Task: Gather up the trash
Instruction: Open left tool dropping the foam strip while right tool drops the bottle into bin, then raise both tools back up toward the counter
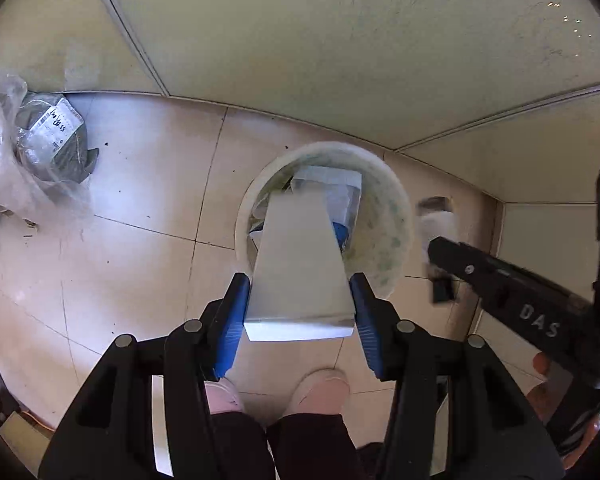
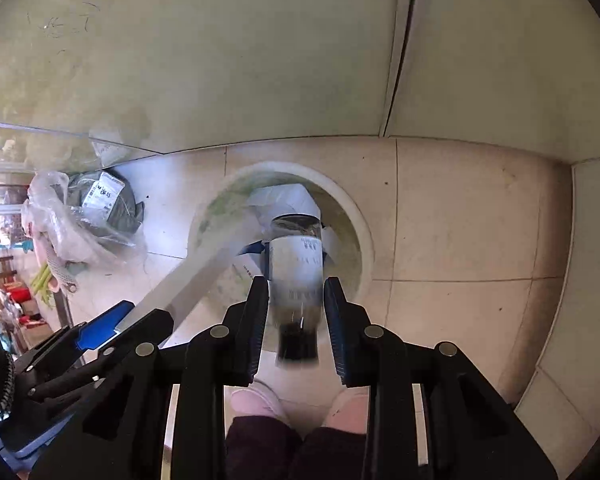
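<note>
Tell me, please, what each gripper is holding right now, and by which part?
The left gripper clamps a white box across its sides, at the near end. The right gripper is shut on a bottle around its lower body, above the bin.

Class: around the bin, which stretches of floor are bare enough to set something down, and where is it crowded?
Bare tiles lie right of the bin, up to the wall. Tiles between bin and plastic bag are mostly bare. The bag's corner is crowded.

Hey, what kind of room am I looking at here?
Probably a corner of a home, maybe a utility or storage area: a tiled floor meeting plain walls, a round waste bin already holding rubbish, and a crumpled plastic bag beside it.
</note>
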{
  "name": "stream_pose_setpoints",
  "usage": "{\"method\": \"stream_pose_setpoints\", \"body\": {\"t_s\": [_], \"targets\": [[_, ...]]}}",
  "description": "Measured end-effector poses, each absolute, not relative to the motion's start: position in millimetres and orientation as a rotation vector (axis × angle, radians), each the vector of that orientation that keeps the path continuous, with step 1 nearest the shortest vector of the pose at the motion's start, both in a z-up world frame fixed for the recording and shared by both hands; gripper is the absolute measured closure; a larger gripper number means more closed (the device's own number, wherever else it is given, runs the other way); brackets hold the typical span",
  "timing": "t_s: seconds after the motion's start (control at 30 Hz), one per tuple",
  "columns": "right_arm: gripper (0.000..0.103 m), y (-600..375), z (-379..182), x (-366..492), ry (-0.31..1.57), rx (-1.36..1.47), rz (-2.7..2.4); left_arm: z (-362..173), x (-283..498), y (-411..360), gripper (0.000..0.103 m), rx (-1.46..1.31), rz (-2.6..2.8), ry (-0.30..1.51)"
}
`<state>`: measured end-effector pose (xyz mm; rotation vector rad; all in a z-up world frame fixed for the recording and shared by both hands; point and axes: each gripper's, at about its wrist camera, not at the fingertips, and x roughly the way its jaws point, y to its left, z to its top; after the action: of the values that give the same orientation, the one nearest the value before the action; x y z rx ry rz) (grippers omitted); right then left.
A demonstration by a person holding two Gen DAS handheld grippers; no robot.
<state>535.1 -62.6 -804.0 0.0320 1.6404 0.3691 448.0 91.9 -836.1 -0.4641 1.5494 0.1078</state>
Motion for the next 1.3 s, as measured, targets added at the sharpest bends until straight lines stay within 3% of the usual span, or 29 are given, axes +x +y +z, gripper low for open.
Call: {"method": "stream_pose_setpoints", "body": {"t_s": [0.13,0.43,0.83,1.3], "targets": [[0.067,-64.6,-792.3,538.1,1.634,0.028,0.382,-836.6,446.1,96.9,0.053,-0.473,0.108,1.568],[0.066,-68.3,-717.3,531.4,1.577,-0.014,0.390,-757.4,434.0,84.8,0.053,-0.318,0.092,1.546],[0.066,-73.3,-512.0,505.3,1.430,0.032,0.385,-533.4,413.5,89.3,0.053,-0.239,0.042,1.394],[0.066,-76.2,-270.7,453.5,1.101,0.108,0.319,-264.3,390.9,100.2,0.052,-0.127,-0.068,1.050]]}}
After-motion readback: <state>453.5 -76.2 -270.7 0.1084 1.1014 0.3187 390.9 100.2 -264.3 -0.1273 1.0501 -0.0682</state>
